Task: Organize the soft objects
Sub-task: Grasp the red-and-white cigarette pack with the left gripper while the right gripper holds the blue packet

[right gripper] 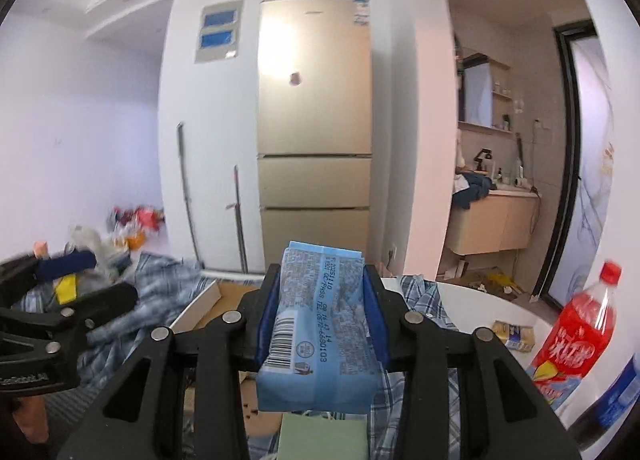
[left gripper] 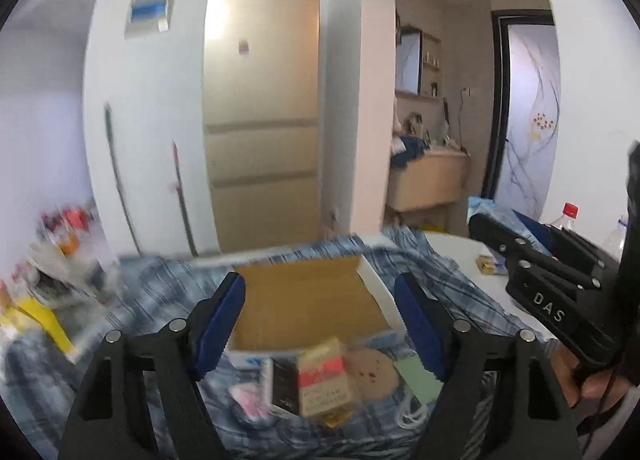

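In the right wrist view, the right gripper (right gripper: 322, 320) is filling the lower middle of the frame, its blue pads clamping a light blue tissue pack (right gripper: 320, 324) from both sides. The pack is standing on end between the jaws, its barcode facing the camera. Directly below it, at the bottom edge, a pale green pad (right gripper: 322, 438) is lying on a blue plaid cloth (right gripper: 424, 296).

In the left wrist view, the left gripper (left gripper: 320, 324) is occupying the lower middle, its jaws standing wide apart with nothing between them. No earlier picture bears on whether they are moving. Just beyond its fingertips, near the bottom centre, a small pile is lying on the plaid cloth: a packet with a red band (left gripper: 322, 376), a dark box (left gripper: 285, 386) beside it, something pink (left gripper: 250, 398) to the left, and a white cord (left gripper: 412, 410) to the right. These are blurred.

Behind the pile, in the centre of the frame, an open cardboard box (left gripper: 308, 300) is sitting on the cloth, its bottom showing bare.

Further right in the right wrist view, a small yellow packet (right gripper: 514, 334) and a red soda bottle (right gripper: 580, 332) are resting on a white table (right gripper: 472, 300).

Against the far wall, in the upper middle, a gold refrigerator (right gripper: 314, 132) is standing.
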Demonstrator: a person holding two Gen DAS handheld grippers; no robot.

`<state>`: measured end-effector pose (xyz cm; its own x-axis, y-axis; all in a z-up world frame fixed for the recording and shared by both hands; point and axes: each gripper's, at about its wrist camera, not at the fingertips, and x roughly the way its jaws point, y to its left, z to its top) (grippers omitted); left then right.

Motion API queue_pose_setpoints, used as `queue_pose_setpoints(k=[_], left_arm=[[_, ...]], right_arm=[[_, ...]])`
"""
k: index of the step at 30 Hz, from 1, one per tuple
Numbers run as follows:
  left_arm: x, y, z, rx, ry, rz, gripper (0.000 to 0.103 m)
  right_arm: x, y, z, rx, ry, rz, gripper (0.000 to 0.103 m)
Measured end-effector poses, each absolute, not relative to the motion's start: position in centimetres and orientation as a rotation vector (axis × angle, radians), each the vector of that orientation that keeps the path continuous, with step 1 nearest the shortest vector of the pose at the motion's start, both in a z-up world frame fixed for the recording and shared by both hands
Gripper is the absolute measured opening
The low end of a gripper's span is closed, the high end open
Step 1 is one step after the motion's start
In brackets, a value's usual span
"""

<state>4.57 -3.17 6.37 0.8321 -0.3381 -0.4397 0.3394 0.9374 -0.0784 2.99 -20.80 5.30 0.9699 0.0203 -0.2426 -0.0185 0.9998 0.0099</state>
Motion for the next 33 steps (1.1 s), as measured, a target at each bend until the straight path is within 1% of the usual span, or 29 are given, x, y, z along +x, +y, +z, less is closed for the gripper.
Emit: queue_pose_setpoints(k=[3, 8, 11, 14, 16, 24, 27, 30, 33], left_arm=[[6.8, -2.8, 4.2, -0.059, 0.566, -0.378, 0.079], [9.3, -2.9, 0.4, -0.106, 0.703, -0.394, 0.079], [10.3, -2.7, -2.1, -0.139, 0.768, -0.391, 0.075], [10.7, -3.0, -4.0, -0.143, 0.820, -0.400, 0.074], [11.0, -3.2, -5.1, -0.135, 0.855, -0.409, 0.069], [12.0, -3.3, -6.5, -0.154, 0.923, -0.428, 0.068], [12.5, -3.3, -7.0, -0.177, 0.955, -0.443, 0.064], [12.8, -3.2, -7.2, -0.186, 0.963, -0.440, 0.064], [12.6, -3.4, -7.1, -0.167, 0.958, -0.431, 0.059]], right_arm=[[3.7, -20.8, 3.8, -0.008, 0.240, -0.004, 0.038], [5.1, -20.6, 1.7, -0.014, 0.307, 0.036, 0.038], [5.3, -20.5, 0.8, -0.030, 0.333, 0.057, 0.038], [5.2, -20.1, 0.1, -0.041, 0.343, 0.086, 0.038], [4.9, -19.9, -0.3, -0.048, 0.347, 0.098, 0.039], [5.1, -18.7, -1.6, -0.079, 0.381, 0.134, 0.039], [5.2, -18.9, -1.7, -0.070, 0.390, 0.137, 0.039], [5.2, -19.0, -1.7, -0.064, 0.393, 0.138, 0.039], [5.2, -19.0, -1.7, -0.064, 0.394, 0.132, 0.039]])
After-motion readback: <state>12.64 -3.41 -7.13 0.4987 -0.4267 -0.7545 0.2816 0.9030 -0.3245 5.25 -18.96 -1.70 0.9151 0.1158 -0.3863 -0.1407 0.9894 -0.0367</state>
